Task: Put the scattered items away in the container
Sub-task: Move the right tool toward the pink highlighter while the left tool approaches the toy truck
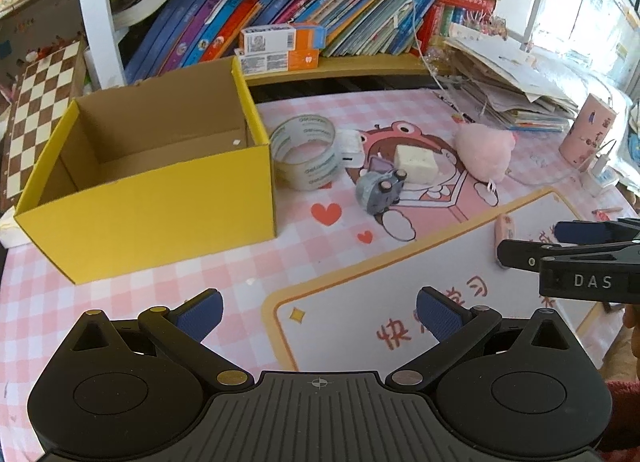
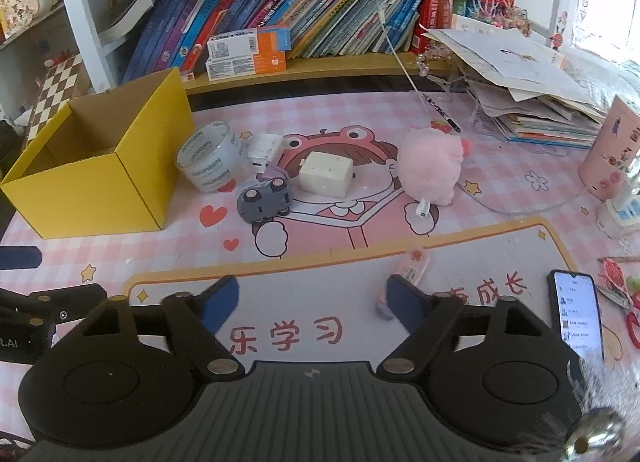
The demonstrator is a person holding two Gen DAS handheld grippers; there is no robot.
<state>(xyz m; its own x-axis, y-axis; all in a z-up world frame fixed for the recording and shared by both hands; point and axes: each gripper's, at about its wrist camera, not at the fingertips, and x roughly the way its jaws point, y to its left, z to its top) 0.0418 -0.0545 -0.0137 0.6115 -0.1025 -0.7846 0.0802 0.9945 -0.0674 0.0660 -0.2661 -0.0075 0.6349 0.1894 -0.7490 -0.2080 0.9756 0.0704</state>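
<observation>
An open yellow cardboard box (image 1: 152, 182) (image 2: 100, 182) stands at the left of the table, its inside bare cardboard. To its right lie stacked clear tape rolls (image 1: 306, 154) (image 2: 210, 162), a white charger (image 2: 264, 150), a grey toy car (image 1: 380, 190) (image 2: 266, 198), a white cube (image 1: 416, 164) (image 2: 326, 174) and a pink plush (image 1: 484, 148) (image 2: 432, 168). A small pink tube (image 2: 412, 266) (image 1: 505, 230) lies nearer, partly hidden behind my right gripper's right finger. My left gripper (image 1: 320, 310) is open over the mat, holding nothing. My right gripper (image 2: 314, 298) is open too.
A shelf of books (image 1: 304, 10) runs behind the table. A paper pile (image 2: 532, 102) and a pink cup (image 2: 612, 150) stand at the right. A phone (image 2: 576, 310) lies near the right front, and a checkerboard (image 1: 40, 118) leans at the far left.
</observation>
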